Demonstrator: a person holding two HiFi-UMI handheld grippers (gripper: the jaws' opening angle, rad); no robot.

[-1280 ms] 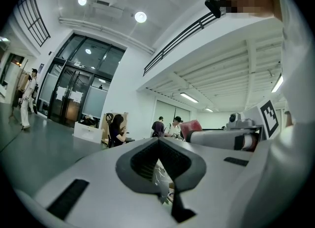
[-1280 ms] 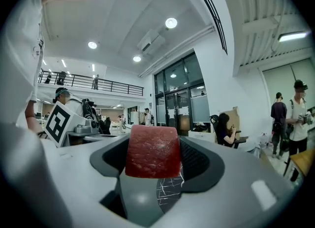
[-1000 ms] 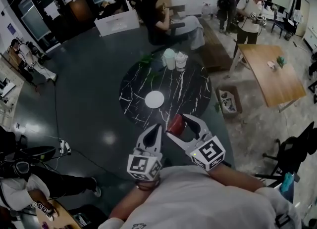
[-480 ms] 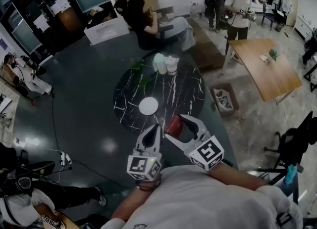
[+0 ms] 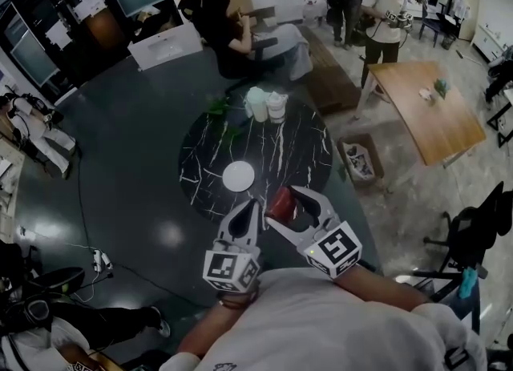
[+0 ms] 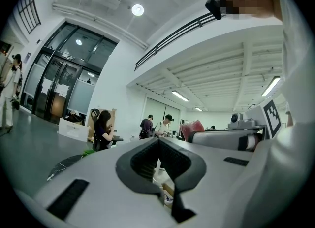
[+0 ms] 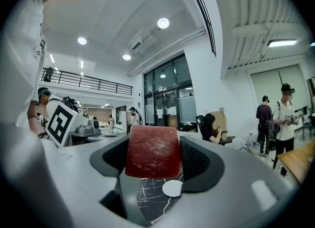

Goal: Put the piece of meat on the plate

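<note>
Head view: dim, underexposed throughout. The dark floor (image 5: 128, 169) carries soft pale reflections at lower left. The wooden table (image 5: 429, 109) and the light flooring at right are the brightest zones. Straight lines bow toward the frame edges.

Both gripper views: circular fisheye with black corners and heavy curvature at the rim. Light is bright and even, from round ceiling downlights (image 6: 137, 9) and strip lights (image 7: 285, 42), with the lamps blown out white. The left claw (image 6: 160, 143) body sits close to the lens and is soft. The piece of meat (image 7: 151, 153) in the right claw (image 7: 153, 146) is sharp, with a faint wet sheen.
</note>
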